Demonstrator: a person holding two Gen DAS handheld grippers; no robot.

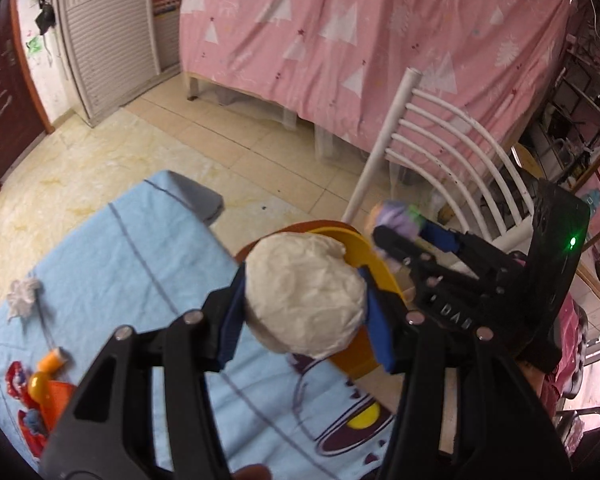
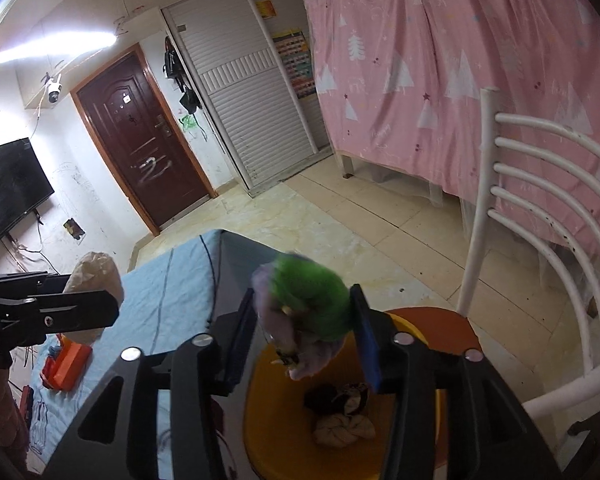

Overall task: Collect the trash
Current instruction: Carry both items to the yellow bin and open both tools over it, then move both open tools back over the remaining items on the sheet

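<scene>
yellow bin [image 2: 268, 412] open-topped, white chair back [image 2: 540, 184] crowding its right

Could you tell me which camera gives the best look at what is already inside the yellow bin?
The right wrist view: it looks down into the yellow bin, showing crumpled scraps on its bottom. The left wrist view shows only the bin's rim, because the white paper ball in the left gripper blocks the inside.

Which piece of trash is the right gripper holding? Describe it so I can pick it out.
Start at the white chair by the pink bed curtain; a yellow bin sits on its orange seat. Above that bin, the right gripper clamps a crumpled green and lilac wrapper. The wads lying in the bin are brown and tan.
</scene>
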